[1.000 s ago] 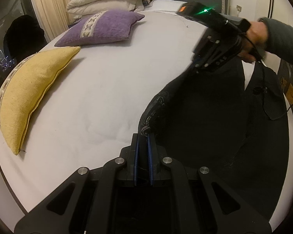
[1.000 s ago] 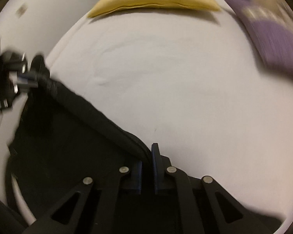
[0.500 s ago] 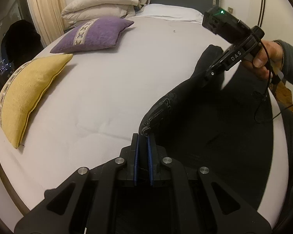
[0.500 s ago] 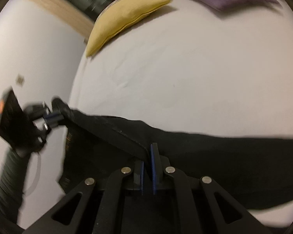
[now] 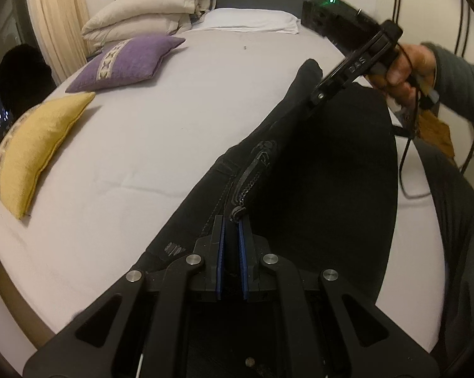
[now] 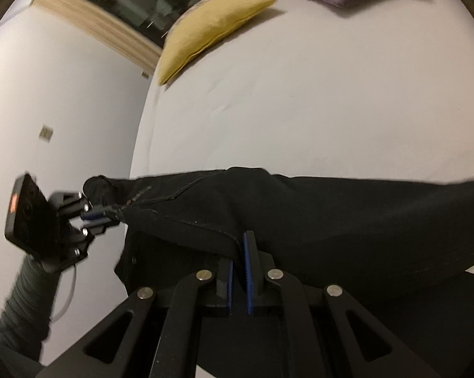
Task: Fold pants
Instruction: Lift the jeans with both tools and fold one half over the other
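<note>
Black pants (image 5: 315, 163) hang stretched between my two grippers above a white bed (image 5: 148, 145). My left gripper (image 5: 230, 220) is shut on one corner of the waistband, near the zipper. My right gripper (image 6: 239, 245) is shut on the other end of the waistband; it also shows in the left wrist view (image 5: 312, 102) at the upper right. In the right wrist view the pants (image 6: 331, 217) drape across the bed's near edge, and the left gripper (image 6: 111, 214) shows at the left, clamped on the cloth.
A yellow cushion (image 5: 32, 151) and a purple cushion (image 5: 130, 63) lie on the bed's left side. Folded cream bedding (image 5: 155, 15) and a white pillow (image 5: 252, 22) sit by the grey headboard. Cables hang at the right.
Both grippers kept their hold and moved apart, stretching the waistband. The pants have swung toward the bed, and more cloth now lies over the mattress edge.
</note>
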Demonstrator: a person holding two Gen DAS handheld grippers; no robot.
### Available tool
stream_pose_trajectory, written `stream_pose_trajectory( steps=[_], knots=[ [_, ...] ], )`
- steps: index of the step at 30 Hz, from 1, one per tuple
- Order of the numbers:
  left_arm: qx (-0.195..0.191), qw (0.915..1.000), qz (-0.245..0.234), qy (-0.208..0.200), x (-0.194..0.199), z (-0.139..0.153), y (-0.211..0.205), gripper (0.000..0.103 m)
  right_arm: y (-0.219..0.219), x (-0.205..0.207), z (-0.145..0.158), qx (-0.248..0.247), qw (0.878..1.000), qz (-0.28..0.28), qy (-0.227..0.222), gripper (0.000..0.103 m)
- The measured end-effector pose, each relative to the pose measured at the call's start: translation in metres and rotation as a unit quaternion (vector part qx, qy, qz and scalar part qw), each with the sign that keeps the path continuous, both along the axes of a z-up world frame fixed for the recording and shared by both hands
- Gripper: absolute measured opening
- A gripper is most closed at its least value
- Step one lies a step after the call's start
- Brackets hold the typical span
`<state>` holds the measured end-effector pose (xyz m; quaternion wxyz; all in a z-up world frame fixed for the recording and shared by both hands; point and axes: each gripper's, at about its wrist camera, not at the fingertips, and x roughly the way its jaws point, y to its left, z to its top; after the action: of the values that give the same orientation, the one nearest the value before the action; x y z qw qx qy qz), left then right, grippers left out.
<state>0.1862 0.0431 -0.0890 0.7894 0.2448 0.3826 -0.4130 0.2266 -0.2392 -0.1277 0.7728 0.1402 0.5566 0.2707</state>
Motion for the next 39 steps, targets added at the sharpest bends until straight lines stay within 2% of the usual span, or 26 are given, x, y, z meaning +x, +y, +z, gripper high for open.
stream_pose_trajectory(
  steps=[2,5,8,12,15,19,28,31,35,39],
  knots=[
    [0.007,1.0000,-0.002,-0.003,-0.012,-0.001,0.005,0.007,0.019,-0.013,0.009,-0.038,0.999,0.027,-0.015,0.007],
    [0.010,0.9999,0.001,0.007,-0.029,-0.006,0.018,0.007,0.050,-0.037,0.008,-0.069,0.995,0.060,-0.024,0.007],
    [0.026,0.9996,-0.003,0.013,-0.049,-0.021,0.029,0.007,0.071,-0.052,-0.006,-0.075,0.994,0.080,-0.015,0.007],
    [0.053,0.9980,-0.002,0.036,-0.078,-0.057,0.036,0.007,0.099,-0.074,-0.040,-0.100,0.991,0.090,0.005,0.007],
    [0.054,0.9975,0.000,0.046,-0.093,-0.073,0.040,0.007,0.115,-0.097,-0.050,-0.113,0.989,0.092,0.011,0.007],
    [0.038,0.9981,0.008,0.047,-0.104,-0.075,0.045,0.007,0.128,-0.111,-0.057,-0.125,0.987,0.100,0.010,0.007],
    [0.051,0.9980,-0.010,0.037,-0.114,-0.076,0.039,0.007,0.155,-0.140,-0.051,-0.163,0.977,0.138,-0.017,0.007],
    [0.048,0.9978,-0.003,0.045,-0.113,-0.083,0.035,0.007,0.165,-0.148,-0.063,-0.179,0.972,0.148,-0.018,0.007],
    [0.037,0.9986,-0.007,0.037,-0.127,-0.076,0.032,0.007,0.151,-0.152,-0.066,-0.170,0.975,0.142,-0.007,0.007],
    [0.048,0.9981,-0.026,0.026,-0.145,-0.077,0.025,0.007,0.144,-0.163,-0.066,-0.166,0.975,0.149,-0.008,0.007]
  ],
)
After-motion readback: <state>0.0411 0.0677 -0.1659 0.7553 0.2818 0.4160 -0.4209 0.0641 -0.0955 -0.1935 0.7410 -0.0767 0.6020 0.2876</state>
